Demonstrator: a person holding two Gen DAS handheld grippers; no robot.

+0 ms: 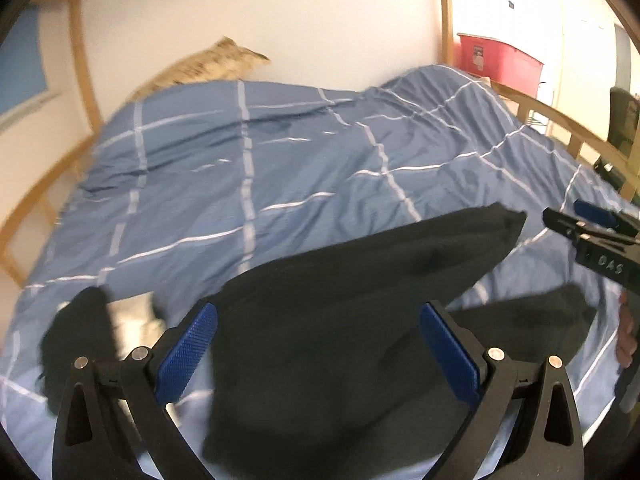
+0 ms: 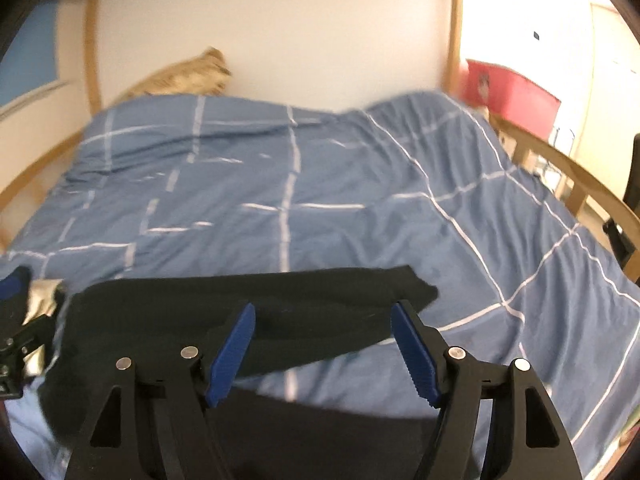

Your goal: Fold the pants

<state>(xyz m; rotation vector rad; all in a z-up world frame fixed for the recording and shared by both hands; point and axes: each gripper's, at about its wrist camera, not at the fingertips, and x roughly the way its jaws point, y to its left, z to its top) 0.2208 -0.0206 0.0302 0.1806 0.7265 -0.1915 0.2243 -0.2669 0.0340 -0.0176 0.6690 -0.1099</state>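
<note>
Black pants (image 1: 352, 292) lie on the blue checked duvet (image 1: 260, 160) at the near edge of the bed, one leg end pointing right. My left gripper (image 1: 316, 348) is open, its blue pads on either side of the pants, just above them. My right gripper (image 2: 324, 344) is open too, over the pants (image 2: 240, 308) near the leg end; it also shows at the right edge of the left wrist view (image 1: 592, 236). The left gripper shows at the left edge of the right wrist view (image 2: 16, 320).
A tan pillow (image 1: 208, 66) lies at the head of the bed by the white wall. A wooden bed rail (image 1: 560, 120) runs along the right side. A red bin (image 1: 496, 60) stands beyond it.
</note>
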